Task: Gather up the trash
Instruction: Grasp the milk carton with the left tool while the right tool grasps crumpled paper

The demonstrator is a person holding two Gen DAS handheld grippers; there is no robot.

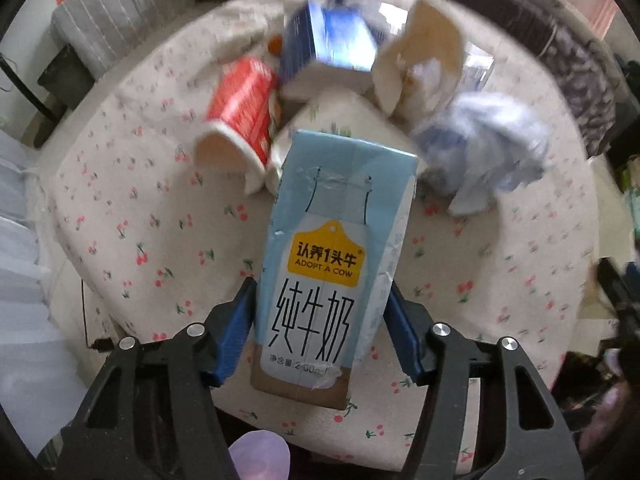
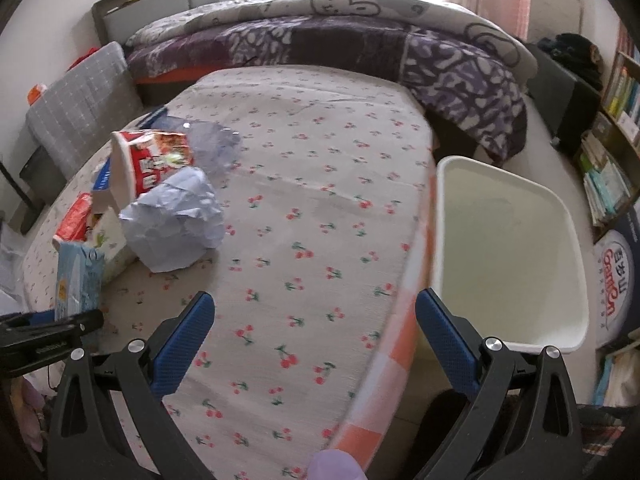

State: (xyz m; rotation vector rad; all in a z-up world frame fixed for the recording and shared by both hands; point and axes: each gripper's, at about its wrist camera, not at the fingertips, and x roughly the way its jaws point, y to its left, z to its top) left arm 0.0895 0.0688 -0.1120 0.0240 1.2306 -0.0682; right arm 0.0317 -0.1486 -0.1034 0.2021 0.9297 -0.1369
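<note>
1. The left hand-held gripper points forward over the desk, its blue pads pressed on both sides of a light blue milk carton, which it grips near the lower end.
2. The right hand-held gripper hangs above the desk's near right edge with its fingers spread wide and nothing between them.
3. Beyond the carton lies a blurred cluster: a red paper cup on its side, a dark blue carton, a second tipped cup and crumpled pale blue paper.
4. In the right view the same pile sits at the desk's left part, partly overlapping, so what touches what cannot be told.
5. A white bin stands just beside the desk's right edge, its far corner cut by the gripper finger.
6. The cherry-print cloth between pile and bin lies bare; a bed runs behind.
</note>
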